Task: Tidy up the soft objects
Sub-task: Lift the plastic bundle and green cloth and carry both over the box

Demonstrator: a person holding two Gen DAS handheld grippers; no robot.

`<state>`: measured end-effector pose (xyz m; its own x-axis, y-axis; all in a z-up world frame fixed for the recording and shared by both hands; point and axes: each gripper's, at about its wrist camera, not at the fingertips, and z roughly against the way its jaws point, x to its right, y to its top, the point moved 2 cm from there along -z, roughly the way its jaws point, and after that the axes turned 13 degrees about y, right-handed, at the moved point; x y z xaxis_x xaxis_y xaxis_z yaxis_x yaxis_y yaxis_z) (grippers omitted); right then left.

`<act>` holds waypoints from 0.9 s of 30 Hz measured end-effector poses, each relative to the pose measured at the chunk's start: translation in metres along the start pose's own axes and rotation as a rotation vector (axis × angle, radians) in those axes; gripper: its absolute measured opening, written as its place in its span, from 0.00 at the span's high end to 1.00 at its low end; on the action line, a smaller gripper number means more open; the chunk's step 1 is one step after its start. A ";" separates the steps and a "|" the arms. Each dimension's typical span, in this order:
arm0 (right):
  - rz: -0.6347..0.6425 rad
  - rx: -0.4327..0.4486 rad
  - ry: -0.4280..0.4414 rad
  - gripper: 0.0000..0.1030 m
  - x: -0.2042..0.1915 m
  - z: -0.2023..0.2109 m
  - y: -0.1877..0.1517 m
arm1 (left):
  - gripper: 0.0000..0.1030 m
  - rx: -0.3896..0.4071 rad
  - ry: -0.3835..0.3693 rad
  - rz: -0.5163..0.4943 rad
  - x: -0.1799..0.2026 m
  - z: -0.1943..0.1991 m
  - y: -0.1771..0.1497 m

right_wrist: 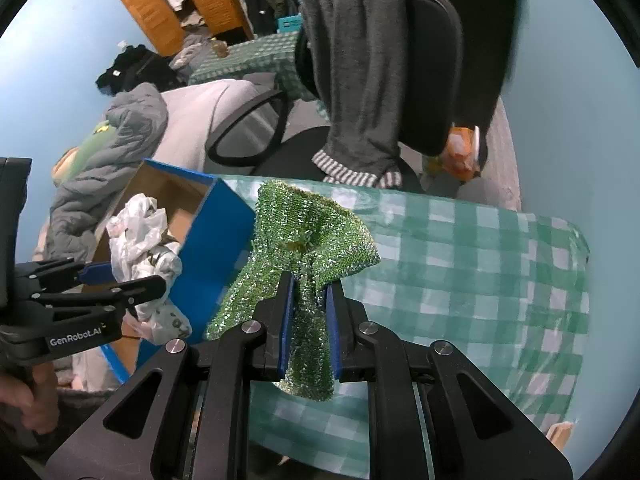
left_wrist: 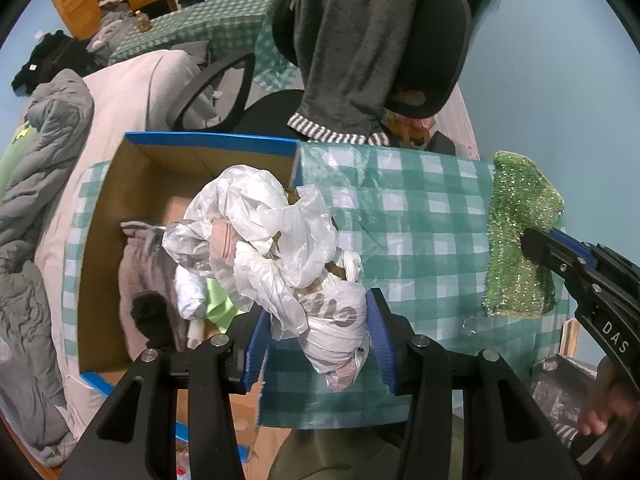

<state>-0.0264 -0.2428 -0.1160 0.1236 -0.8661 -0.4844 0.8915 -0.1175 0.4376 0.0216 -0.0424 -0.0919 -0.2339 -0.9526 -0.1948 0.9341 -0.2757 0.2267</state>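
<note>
The left gripper [left_wrist: 318, 344] squeezes a bunch of white plastic bags [left_wrist: 276, 240] between its fingers, over the edge of the cardboard box [left_wrist: 132, 184]. On the right, the right gripper [right_wrist: 310, 316] pinches a sparkly green cloth [right_wrist: 312, 236] above the checked tabletop [right_wrist: 480, 264]. Far behind stands a black chair [right_wrist: 432, 80] with a gray sweater [right_wrist: 360, 60] on it.
</note>
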 end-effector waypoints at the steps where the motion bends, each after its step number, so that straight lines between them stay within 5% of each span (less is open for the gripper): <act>1: 0.006 -0.002 0.006 0.87 -0.004 -0.002 0.001 | 0.54 0.001 0.002 0.006 -0.003 0.001 0.000; 27: 0.149 -0.048 0.114 0.87 -0.092 -0.058 0.032 | 0.54 0.000 0.049 0.168 -0.100 0.000 -0.014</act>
<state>0.0160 -0.1387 -0.1016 0.3013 -0.8115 -0.5007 0.8793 0.0333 0.4750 0.0315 0.0569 -0.0756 -0.0614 -0.9778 -0.2004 0.9590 -0.1134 0.2596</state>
